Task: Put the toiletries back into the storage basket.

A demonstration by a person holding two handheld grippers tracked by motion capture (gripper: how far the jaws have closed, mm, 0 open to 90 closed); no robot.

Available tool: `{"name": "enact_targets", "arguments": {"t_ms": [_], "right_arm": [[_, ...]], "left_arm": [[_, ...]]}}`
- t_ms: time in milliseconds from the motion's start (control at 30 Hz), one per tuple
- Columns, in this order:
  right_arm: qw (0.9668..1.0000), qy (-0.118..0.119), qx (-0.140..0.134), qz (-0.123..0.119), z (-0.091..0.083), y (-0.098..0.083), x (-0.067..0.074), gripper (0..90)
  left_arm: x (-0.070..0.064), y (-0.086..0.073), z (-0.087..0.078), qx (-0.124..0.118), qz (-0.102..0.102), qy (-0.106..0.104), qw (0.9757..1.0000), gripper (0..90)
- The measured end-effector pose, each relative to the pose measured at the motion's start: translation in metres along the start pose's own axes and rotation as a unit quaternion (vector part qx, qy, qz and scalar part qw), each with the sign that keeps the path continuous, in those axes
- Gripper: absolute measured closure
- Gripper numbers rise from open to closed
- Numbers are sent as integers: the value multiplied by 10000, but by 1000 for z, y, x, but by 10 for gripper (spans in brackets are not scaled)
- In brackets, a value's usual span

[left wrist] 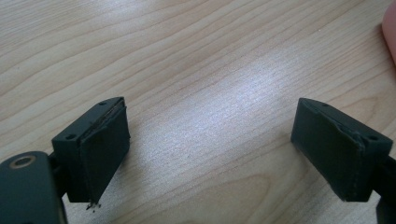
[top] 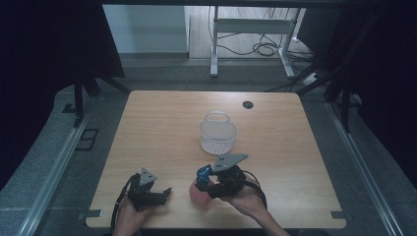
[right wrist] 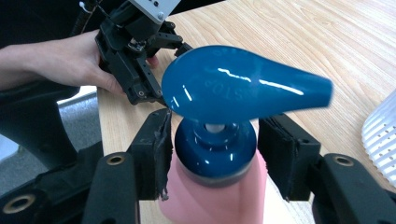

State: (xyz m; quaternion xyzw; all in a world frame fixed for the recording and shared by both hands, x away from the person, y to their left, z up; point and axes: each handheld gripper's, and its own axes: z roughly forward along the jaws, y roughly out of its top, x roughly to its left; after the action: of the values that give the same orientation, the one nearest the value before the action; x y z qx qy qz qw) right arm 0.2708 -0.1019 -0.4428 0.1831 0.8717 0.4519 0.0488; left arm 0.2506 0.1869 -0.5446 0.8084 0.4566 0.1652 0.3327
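Gripping one pink pump bottle (right wrist: 215,196) with a blue pump (right wrist: 243,86) at lower centre of the high view, the right gripper (right wrist: 212,154) has its jaws pressed on the neck. The left gripper (left wrist: 210,149) rests wide open, empty. One white basket (top: 218,132) stands mid-table (top: 162,123).

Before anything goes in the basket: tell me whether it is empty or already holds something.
Empty as far as it shows. In the high view the white basket stands upright on the table and only its perforated mesh shows inside.
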Motion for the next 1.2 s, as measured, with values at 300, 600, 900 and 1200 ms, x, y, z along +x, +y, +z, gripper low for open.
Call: {"name": "enact_targets", "arguments": {"t_ms": [300, 600, 900, 1200], "right_arm": [[9999, -99, 34, -83, 1, 1, 3, 521], [9999, -79, 64, -64, -4, 6, 1, 523], [9999, -157, 51, -37, -16, 14, -6, 524], [9997, -222, 52, -49, -25, 22, -11, 523]], "left_arm": [[0, 0, 0, 2, 3, 0, 10000, 113], [0, 0, 0, 6, 4, 2, 10000, 113], [0, 0, 0, 8, 21, 2, 10000, 113], [1, 0, 0, 9, 37, 4, 10000, 113]]}}
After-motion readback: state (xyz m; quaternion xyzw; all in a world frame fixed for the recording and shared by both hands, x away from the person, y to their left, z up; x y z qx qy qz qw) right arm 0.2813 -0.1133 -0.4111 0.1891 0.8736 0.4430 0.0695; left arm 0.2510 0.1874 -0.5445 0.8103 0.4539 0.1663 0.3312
